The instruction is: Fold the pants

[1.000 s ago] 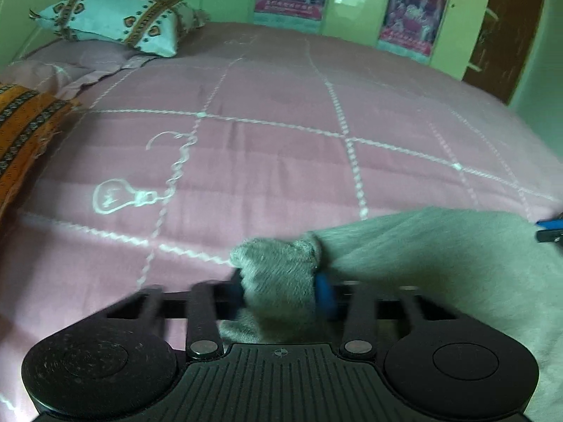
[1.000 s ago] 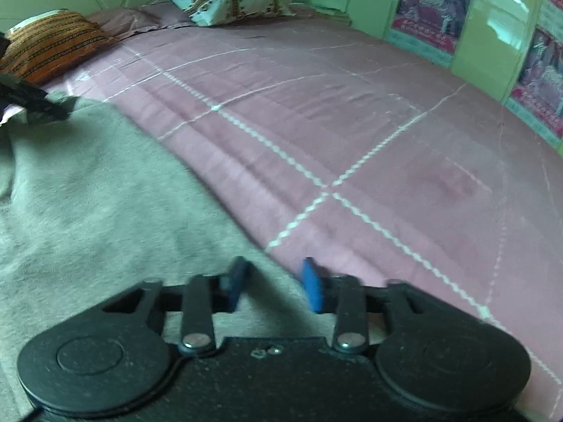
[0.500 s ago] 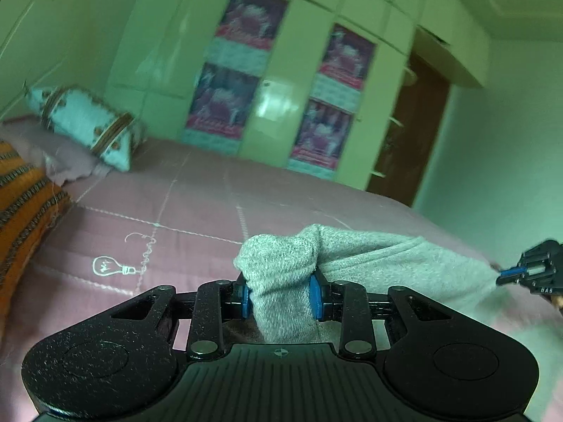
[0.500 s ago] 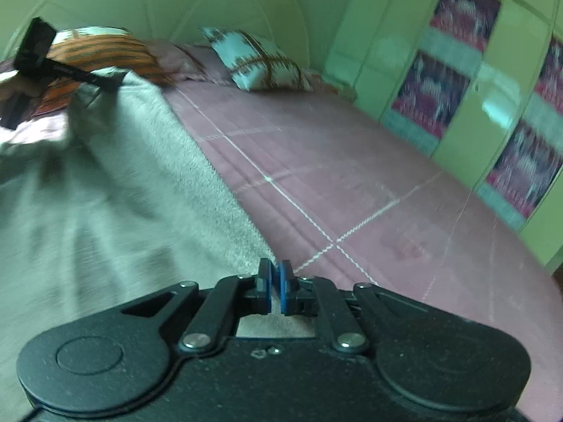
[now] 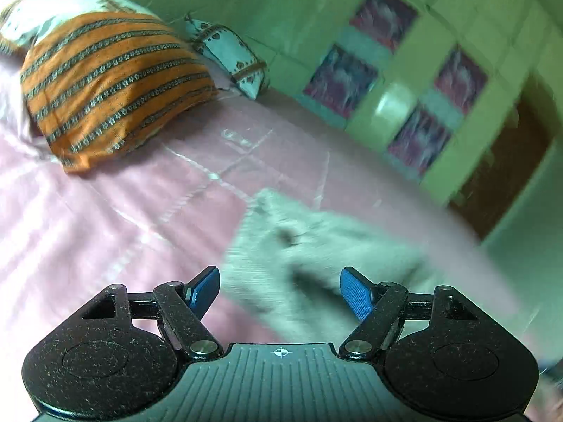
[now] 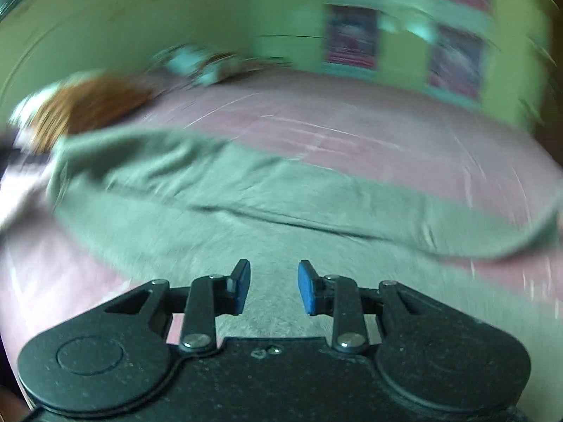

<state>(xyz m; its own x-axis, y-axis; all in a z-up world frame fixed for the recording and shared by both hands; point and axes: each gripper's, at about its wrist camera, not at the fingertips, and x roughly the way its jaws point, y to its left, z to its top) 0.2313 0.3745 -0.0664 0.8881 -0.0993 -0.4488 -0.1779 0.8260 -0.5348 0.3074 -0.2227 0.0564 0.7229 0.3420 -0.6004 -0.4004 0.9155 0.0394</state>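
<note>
The grey pants (image 6: 246,190) lie spread on the pink bed, blurred by motion. In the left wrist view the pants (image 5: 316,242) lie ahead of my left gripper (image 5: 279,290), which is wide open and empty, a little above the cloth. My right gripper (image 6: 273,286) is open and empty, hovering over the near part of the pants. A fold line runs across the cloth in the right wrist view.
The pink quilted bedspread (image 5: 105,232) covers the bed. An orange striped pillow (image 5: 109,81) and a white patterned pillow (image 5: 228,56) lie at the head. Green wardrobe doors with posters (image 5: 415,81) stand behind, and a brown door (image 5: 506,168) is at right.
Both grippers have opened and let go of the pants, which now lie on the bed. Both cameras have swung; the views are motion-blurred.
</note>
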